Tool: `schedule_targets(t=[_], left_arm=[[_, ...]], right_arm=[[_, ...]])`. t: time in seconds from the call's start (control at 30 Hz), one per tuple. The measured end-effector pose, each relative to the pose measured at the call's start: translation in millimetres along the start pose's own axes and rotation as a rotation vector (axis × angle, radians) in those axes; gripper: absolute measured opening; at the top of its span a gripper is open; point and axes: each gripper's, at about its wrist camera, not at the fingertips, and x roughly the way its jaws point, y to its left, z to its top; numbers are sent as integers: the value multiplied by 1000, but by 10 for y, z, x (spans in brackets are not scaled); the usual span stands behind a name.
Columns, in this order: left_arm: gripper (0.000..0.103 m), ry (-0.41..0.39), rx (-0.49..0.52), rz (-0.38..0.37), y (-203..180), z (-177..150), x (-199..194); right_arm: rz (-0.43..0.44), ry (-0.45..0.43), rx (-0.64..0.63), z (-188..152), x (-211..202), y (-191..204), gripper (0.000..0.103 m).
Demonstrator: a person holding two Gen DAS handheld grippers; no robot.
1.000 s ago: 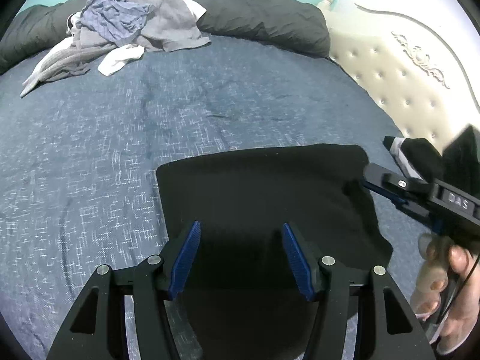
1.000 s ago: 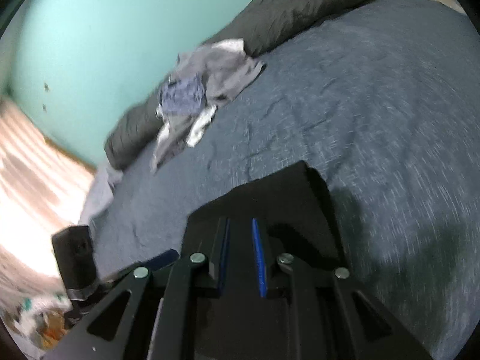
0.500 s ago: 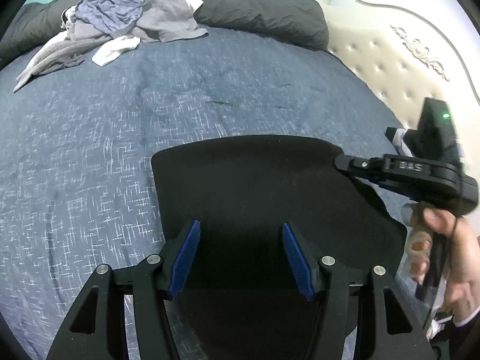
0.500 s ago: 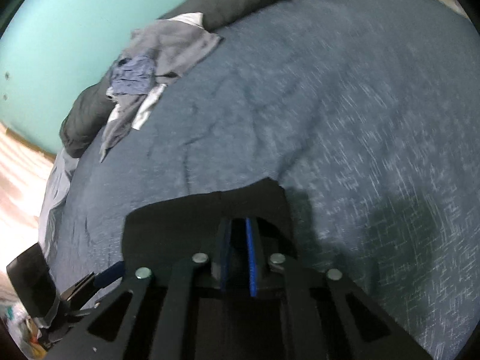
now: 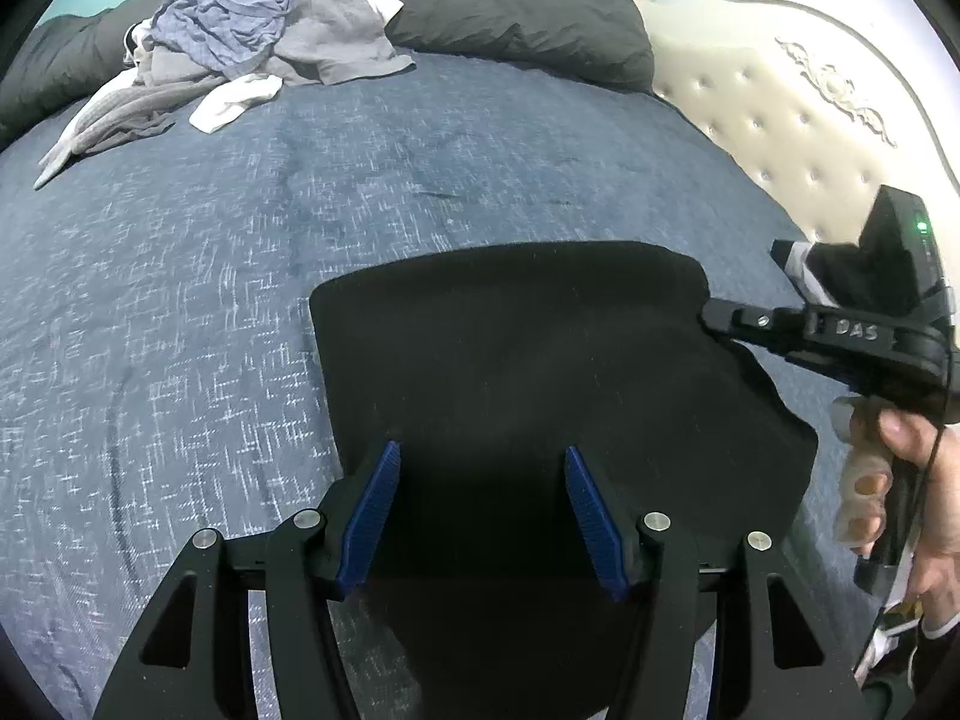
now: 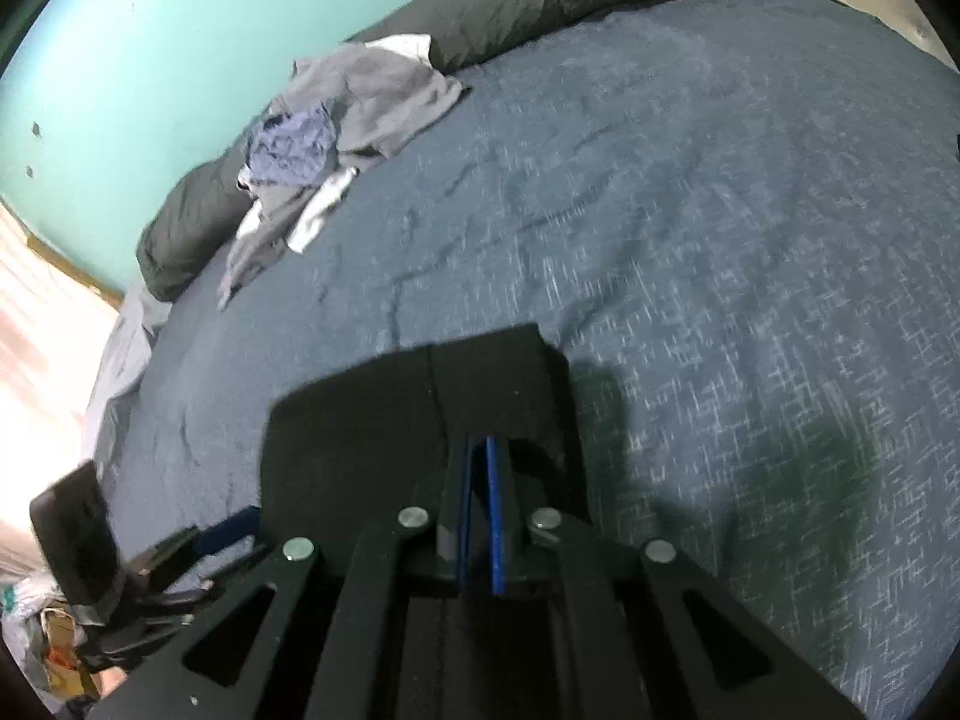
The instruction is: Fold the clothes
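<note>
On the near part of the bed (image 5: 420, 168), which is covered in a blue patterned spread, a black garment (image 5: 540, 372) is laid flat in a folded, roughly rectangular shape. The left gripper (image 5: 480, 480) is held just above the garment's near edge, its blue-padded fingers (image 5: 372, 510) spread wide apart with nothing between them. The right gripper (image 6: 478, 456) is seen clenched on the garment's right-hand corner: in the right wrist view its two blue pads are pressed almost together, with a raised ridge of black cloth caught at their tips. In the left wrist view the same gripper is seen from the side, its tip touching the garment's far right corner, and the person's hand (image 5: 900, 480) is wrapped around its handle. A green light is lit on the black unit mounted on top of it.

At the far side of the bed, well apart from the garment, a heap of unfolded clothes (image 5: 240, 54) in grey, blue and white is piled against a long dark pillow (image 5: 516, 12). A cream tufted headboard (image 5: 780, 120) is visible to the right, and a turquoise wall (image 6: 180, 60) behind the pillow.
</note>
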Motion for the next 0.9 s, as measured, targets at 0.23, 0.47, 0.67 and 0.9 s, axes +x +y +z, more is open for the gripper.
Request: schedule_targets(t=[0.23, 0.47, 0.67, 0.9], left_arm=[[62, 7, -1, -2, -12, -45, -53], [62, 7, 35, 9, -97, -212, -144], [62, 13, 40, 12, -117, -328, -161], [62, 12, 30, 10, -103, -360, -194]], right_arm=[[-2, -6, 39, -16, 21, -78, 2], [36, -41, -15, -226, -356, 91, 3], [16, -15, -14, -504, -250, 58, 2], [21, -58, 32, -508, -330, 47, 2]])
